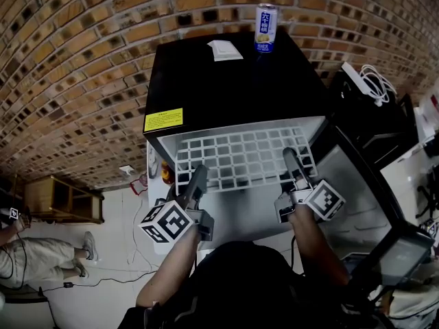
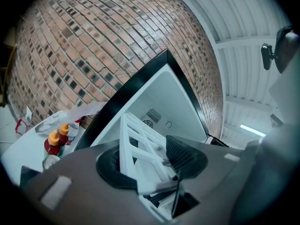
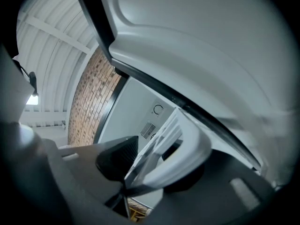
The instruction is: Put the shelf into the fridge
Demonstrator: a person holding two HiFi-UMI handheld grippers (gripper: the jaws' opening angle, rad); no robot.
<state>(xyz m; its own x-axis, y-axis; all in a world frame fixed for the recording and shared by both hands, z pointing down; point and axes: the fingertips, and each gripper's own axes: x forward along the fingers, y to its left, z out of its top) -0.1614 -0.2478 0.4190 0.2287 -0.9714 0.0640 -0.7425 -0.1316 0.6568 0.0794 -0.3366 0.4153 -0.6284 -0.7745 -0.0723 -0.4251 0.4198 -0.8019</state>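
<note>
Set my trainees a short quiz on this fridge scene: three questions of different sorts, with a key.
1. True or false: the white plastic grid shelf already lies fully inside the black mini fridge.
2. What stands on top of the fridge? A: a blue-and-white drink can. B: a red kettle. C: a green bowl.
3. Fill the gap: the left hand-held gripper and the right hand-held gripper are both shut on the ____.

Key: 1 false, its front part sticks out; 2 A; 3 shelf.
</note>
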